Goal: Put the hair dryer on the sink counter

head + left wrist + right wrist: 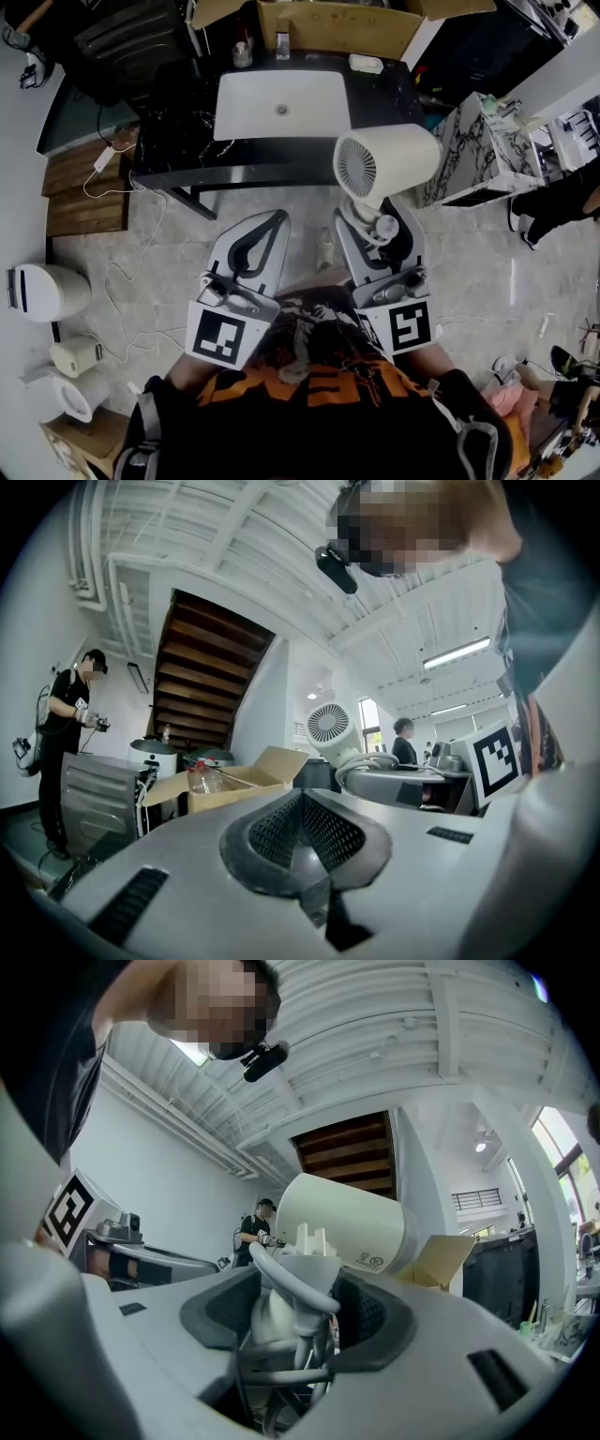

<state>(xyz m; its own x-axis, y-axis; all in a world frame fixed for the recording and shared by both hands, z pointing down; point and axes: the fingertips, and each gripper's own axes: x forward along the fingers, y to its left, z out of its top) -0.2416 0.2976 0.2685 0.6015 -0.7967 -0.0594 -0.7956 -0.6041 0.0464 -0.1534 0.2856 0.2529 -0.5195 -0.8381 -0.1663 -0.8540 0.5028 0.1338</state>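
Observation:
A cream-white hair dryer [384, 164] points its round grille to the left, held up in front of the black sink counter [173, 141] with its white basin [281, 105]. My right gripper [375, 223] is shut on the dryer's handle and bundled cord. In the right gripper view the dryer [342, 1222] rises from between the jaws of the right gripper [300, 1312], with the plug and cord loops wedged there. My left gripper [272, 225] is level with it on the left, shut and holding nothing. In the left gripper view the left gripper [302, 832] has its pads together, and the dryer [328, 726] shows beyond.
A cardboard box [337, 28], a small bottle [242, 54] and a soap dish [366, 64] stand at the counter's back. A marble-patterned cabinet [478, 155] is at the right. Wooden steps [80, 187], a white cable [122, 272] and white appliances [47, 291] lie on the floor at left.

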